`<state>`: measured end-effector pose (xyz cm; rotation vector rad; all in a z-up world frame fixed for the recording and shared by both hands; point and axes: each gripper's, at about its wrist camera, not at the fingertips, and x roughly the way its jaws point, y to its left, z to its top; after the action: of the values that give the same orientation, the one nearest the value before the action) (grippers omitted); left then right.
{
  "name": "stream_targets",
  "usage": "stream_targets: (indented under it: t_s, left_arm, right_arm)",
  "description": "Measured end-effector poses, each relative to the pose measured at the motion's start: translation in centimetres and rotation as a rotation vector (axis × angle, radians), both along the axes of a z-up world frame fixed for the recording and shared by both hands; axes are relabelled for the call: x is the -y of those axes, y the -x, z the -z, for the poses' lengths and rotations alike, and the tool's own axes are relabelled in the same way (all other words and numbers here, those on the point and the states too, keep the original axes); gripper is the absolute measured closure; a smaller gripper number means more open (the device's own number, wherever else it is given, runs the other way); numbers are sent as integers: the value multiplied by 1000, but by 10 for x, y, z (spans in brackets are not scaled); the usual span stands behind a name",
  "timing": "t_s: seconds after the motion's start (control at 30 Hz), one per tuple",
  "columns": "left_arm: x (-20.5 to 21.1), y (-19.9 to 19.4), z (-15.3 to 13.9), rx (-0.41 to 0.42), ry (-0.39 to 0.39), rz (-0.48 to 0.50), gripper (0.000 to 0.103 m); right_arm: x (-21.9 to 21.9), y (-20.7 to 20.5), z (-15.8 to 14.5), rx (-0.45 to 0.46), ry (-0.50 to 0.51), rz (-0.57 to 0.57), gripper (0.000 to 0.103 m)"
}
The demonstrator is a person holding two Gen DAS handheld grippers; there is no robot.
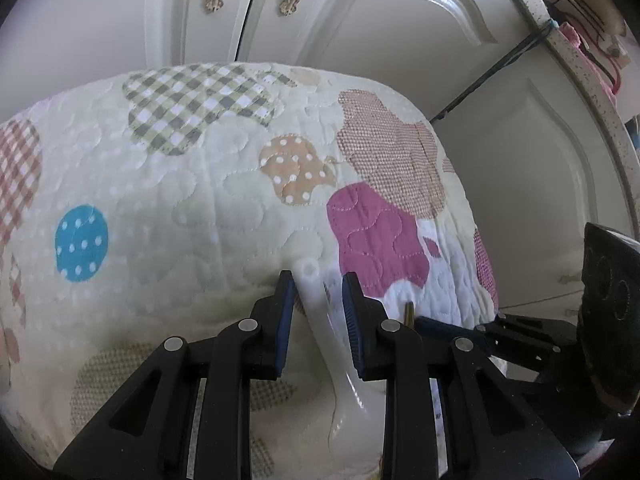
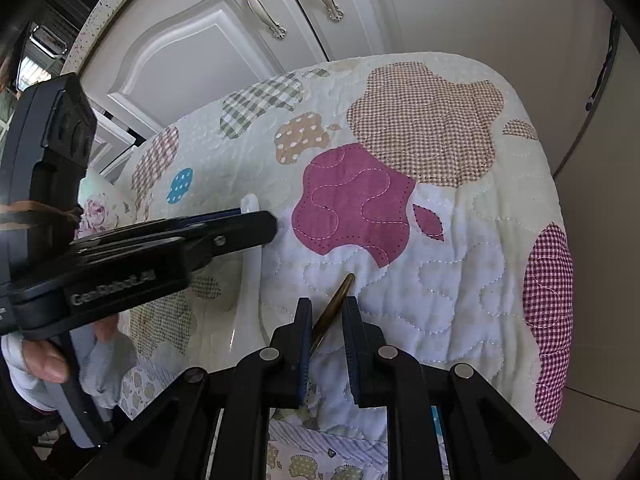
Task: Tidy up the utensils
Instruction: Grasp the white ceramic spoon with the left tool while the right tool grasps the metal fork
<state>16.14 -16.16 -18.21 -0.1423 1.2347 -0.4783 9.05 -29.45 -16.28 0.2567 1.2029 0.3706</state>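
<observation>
Left claw (image 1: pixel 318 292): spread around white spoon (image 1: pixel 320 312). Right claw (image 2: pixel 326 316): spread around brass utensil handle (image 2: pixel 334 306). Both items lie on the quilted cloth (image 2: pixel 460 280).

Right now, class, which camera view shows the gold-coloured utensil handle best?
The right wrist view: the gold handle lies slanted on the quilt, running between the fingers of the right claw. In the left wrist view, only its tip peeks out behind the left claw's right finger.
</observation>
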Motion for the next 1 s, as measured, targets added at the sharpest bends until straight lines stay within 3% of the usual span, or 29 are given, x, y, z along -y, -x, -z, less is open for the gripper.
stream_targets:
  t_s: [0.07, 0.27, 0.5, 0.6, 1.0]
  left_arm:
    - [-2, -1, 1, 0, -5, 1, 93]
    - [-31, 10, -11, 22, -14, -17, 93]
    - [-73, 33, -48, 90, -4, -47, 93]
    - [-83, 44, -65, 159, -26, -39, 94]
    - [-110, 66, -105, 236, -13, -38, 97]
  right_arm:
    - [0, 0, 0, -1, -1, 5, 89]
    - [-16, -6, -2, 23, 48, -10, 91]
    - [-42, -11, -10, 45, 8, -58, 97]
    - [-49, -8, -22, 65, 9, -80, 97]
    - [-60, 22, -81, 189, -1, -144, 97]
